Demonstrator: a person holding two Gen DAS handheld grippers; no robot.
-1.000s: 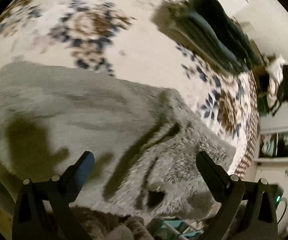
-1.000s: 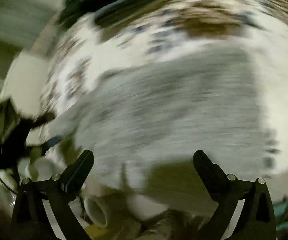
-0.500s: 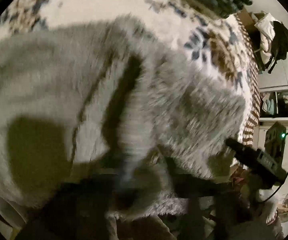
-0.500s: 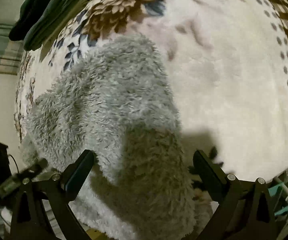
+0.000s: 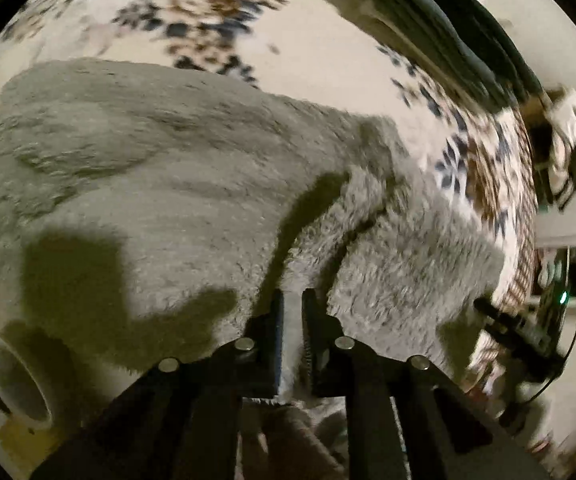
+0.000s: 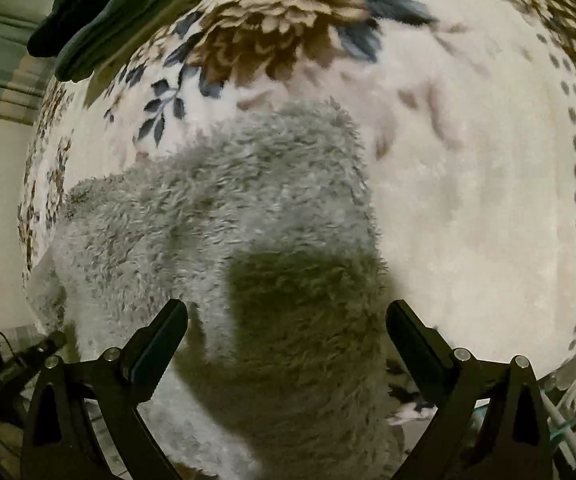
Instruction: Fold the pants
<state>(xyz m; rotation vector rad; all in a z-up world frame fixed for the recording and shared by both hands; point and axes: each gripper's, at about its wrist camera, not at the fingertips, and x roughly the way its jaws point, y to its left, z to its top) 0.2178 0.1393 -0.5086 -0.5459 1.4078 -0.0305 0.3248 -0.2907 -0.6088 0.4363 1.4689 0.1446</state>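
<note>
Grey fluffy pants (image 5: 192, 184) spread on the flowered blanket (image 5: 327, 60). Left hand-held gripper (image 5: 291, 312) nearly closed, pinching a fold of the pants, jaws just reopened slightly. Right hand-held gripper (image 6: 288, 332) wide, above the pants' edge, gripping nothing.

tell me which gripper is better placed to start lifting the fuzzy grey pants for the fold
Left, probably. The left gripper is already pinched on a ridge of the grey pants, while the right gripper hangs wide open above them.

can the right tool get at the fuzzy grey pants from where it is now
Probably yes. The right tool hangs open right over the grey pants, with fabric between its fingers and nothing in the way on the floral blanket.
</note>
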